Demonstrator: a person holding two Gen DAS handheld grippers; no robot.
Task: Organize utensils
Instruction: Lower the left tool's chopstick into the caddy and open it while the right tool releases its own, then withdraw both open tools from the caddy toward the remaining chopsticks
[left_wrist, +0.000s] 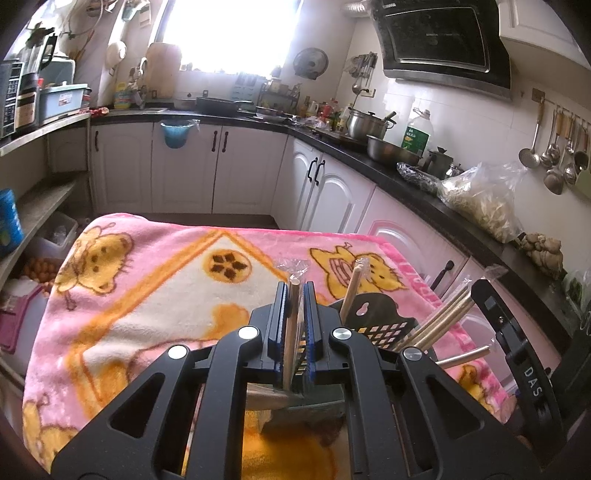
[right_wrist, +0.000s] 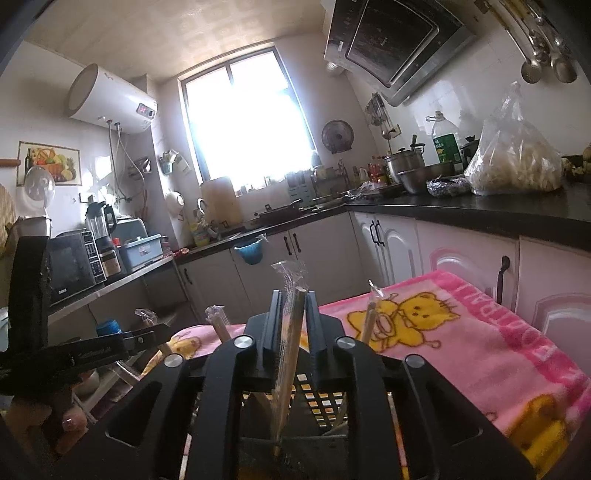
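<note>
Kitchen counters ring a pink blanket (left_wrist: 155, 280) bearing a black basket (left_wrist: 373, 317). I see my left gripper (left_wrist: 295, 295) clamped on a wrapped chopstick (left_wrist: 293, 314) just beside the basket. My right gripper (right_wrist: 293, 306) stands over the basket, jaws slightly parted, another chopstick (right_wrist: 291, 343) loose between them.

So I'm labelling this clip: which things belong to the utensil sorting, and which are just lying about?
In the job:
left gripper, shut on a wrapped chopstick
right gripper, a wrapped chopstick between its jaws
black basket
chopsticks already in it

Lying about:
pink blanket
steel pot
oil bottle
noodle bag
hanging ladles
</note>
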